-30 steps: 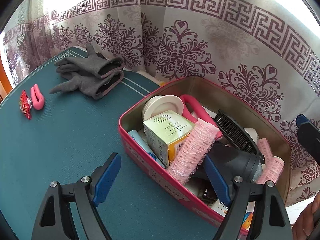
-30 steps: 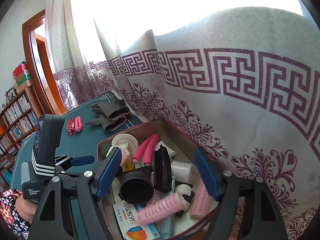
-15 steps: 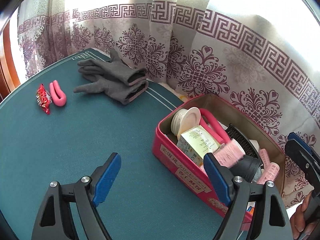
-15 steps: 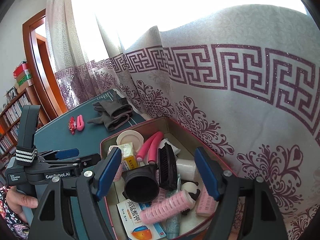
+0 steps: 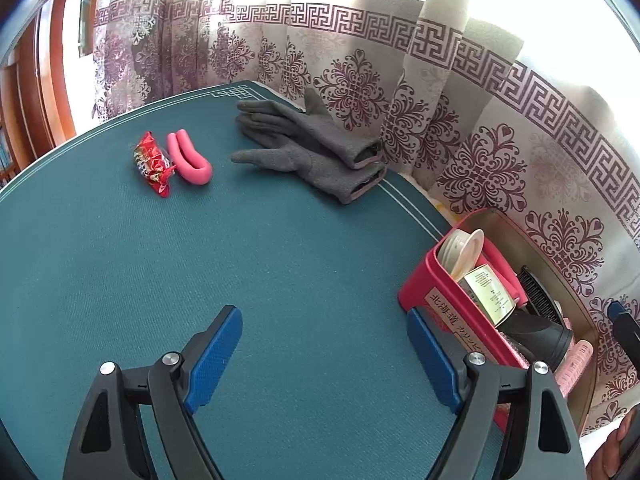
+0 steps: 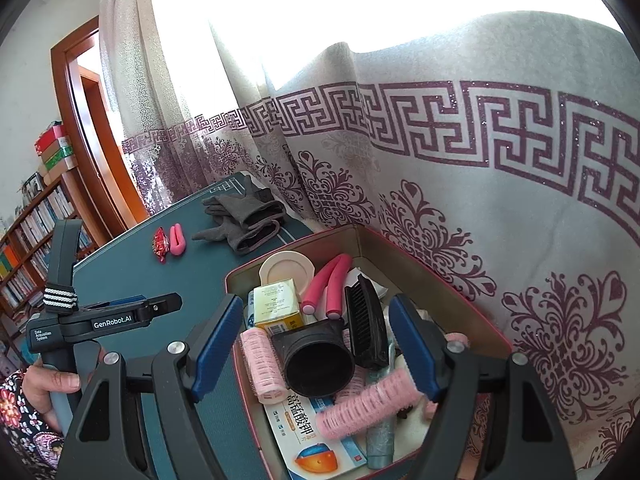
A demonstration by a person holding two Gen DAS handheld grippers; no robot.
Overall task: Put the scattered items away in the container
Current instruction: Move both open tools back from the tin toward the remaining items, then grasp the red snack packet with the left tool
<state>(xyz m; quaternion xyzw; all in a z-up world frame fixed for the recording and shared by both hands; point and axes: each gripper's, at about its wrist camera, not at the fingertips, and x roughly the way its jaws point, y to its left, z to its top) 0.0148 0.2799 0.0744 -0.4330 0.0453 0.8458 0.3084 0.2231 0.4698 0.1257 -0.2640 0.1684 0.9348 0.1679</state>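
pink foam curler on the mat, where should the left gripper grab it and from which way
Grip the pink foam curler across its two side-by-side legs, near the middle, coming from above. It lies flat on the mat, bent into a U, so squeezing both legs together suits the open left gripper. The red snack packet sits close beside it, so lower carefully.

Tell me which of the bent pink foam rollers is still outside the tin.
The bent pink foam roller lying on the green table mat, right beside the red snack packet. The other one already sits inside the red tin, next to the black brush.
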